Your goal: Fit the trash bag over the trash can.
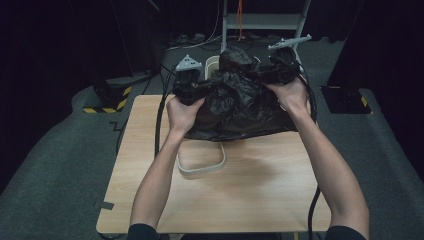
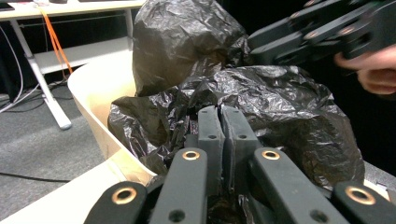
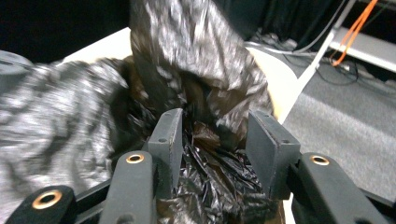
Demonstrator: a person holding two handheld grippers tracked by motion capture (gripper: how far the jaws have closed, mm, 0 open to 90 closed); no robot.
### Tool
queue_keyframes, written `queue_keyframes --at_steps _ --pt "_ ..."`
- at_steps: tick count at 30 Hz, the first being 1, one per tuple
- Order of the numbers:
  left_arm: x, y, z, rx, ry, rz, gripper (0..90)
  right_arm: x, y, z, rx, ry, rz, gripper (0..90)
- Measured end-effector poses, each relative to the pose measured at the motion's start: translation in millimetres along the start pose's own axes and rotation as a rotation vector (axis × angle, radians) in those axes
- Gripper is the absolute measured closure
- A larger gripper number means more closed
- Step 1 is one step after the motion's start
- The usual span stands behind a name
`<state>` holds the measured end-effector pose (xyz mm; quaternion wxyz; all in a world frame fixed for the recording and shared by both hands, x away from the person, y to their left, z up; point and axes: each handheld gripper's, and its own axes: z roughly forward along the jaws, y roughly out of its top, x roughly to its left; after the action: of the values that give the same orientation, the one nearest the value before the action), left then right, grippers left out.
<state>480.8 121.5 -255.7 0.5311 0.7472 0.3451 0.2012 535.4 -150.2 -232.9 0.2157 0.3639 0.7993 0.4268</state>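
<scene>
The black bag [image 1: 235, 107] sits in a white bin [image 1: 212, 64] at the worktop's [image 1: 260, 190] 12 o'clock edge. The left claw [image 2: 220, 122] is clenched on the bag. The right claw [image 3: 215, 135] is released, with bag plastic between its jaws.

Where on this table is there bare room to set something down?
The near half of the light wooden table lies bare, between the person's forearms and the front edge. The left strip beside the white oval ring is free too. The far edge is crowded: crumpled black plastic bag, cream bin, both grippers.
</scene>
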Motion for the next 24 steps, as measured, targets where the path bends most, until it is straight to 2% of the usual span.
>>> queue_keyframes --at_steps 2,6,7,11,14,17,20,24 --pt "-0.1 1.5 -1.3 -0.002 0.002 0.005 86.8 -1.2 -1.2 6.9 0.016 -0.001 0.010 62.6" --pt "2.4 5.4 -0.5 -0.001 0.001 -0.002 86.9 1.2 0.3 14.7 0.039 0.001 -0.042 89.3" --pt "2.8 6.6 -0.1 0.000 0.001 -0.004 87.0 2.2 1.1 15.6 0.046 0.008 -0.048 89.9" --pt "3.9 13.7 2.8 -0.009 0.005 -0.008 87.4 2.7 1.3 24.3 0.077 0.046 -0.046 90.0" --pt "6.0 18.2 8.6 0.002 0.023 -0.009 87.5 -1.0 -1.3 37.1 0.147 0.120 -0.007 89.6" --pt "10.1 21.4 16.0 0.022 0.041 -0.023 87.6 -5.9 -2.3 35.8 0.117 0.164 0.036 77.9" --pt "12.4 22.8 23.9 0.048 0.063 -0.035 87.7 -5.7 -2.4 24.3 0.072 0.132 0.028 70.7" --pt "13.6 21.9 34.0 0.085 0.094 -0.036 87.8 -5.2 -1.8 -1.9 -0.014 0.078 0.008 63.5"
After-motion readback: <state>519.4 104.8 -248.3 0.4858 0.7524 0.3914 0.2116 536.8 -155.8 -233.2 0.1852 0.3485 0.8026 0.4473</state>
